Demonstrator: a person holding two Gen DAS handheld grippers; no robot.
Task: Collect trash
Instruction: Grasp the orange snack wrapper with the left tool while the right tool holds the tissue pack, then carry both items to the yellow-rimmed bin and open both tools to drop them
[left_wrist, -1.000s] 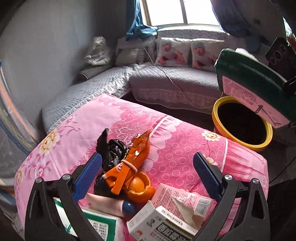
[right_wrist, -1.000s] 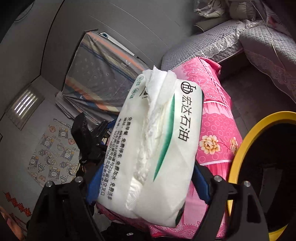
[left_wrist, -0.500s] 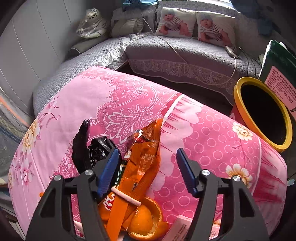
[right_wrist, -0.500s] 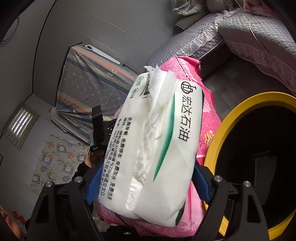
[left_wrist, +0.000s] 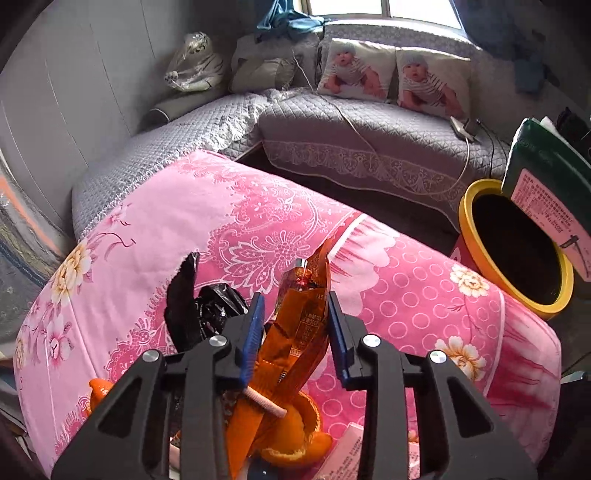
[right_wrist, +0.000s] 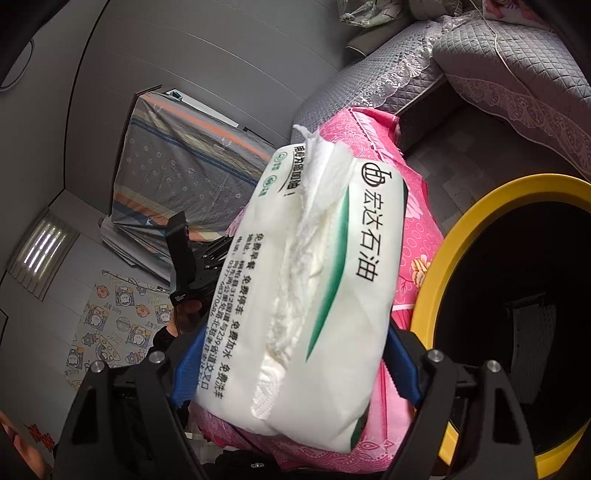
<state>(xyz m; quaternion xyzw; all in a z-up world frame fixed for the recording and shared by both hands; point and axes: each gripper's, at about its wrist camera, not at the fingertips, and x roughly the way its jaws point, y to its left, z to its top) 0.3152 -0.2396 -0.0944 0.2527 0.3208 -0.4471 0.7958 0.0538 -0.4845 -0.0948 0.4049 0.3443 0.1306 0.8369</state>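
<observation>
Tissue pack (right_wrist: 314, 295): white soft pack with a green swoosh, centre of the right wrist view; black print reads "宏达石油", with smaller lines of Chinese text along its side; torn top, white tissue showing.
Right hand-held gripper (right_wrist: 295, 365): blue pads pinch the tissue pack from both sides, holding it tilted beside the bin.
Bin (right_wrist: 436, 280): yellow rim, dark inside, right of frame, just beside the pack.
Orange wrapper (left_wrist: 299, 325): crinkled glossy foil sleeve with small unreadable print, lower centre of the left wrist view, lying on the pink cloth.
Left hand-held gripper (left_wrist: 295, 328): jaws have just been closing; blue pads sit narrowly either side of the orange wrapper, contact on both sides cannot be confirmed.
Orange peel (left_wrist: 295, 439): bottom centre, under the wrapper.
Black bag (left_wrist: 199, 310): crumpled, left of the wrapper.
Pink cloth (left_wrist: 184, 221): floral bedding carrying the litter.
</observation>
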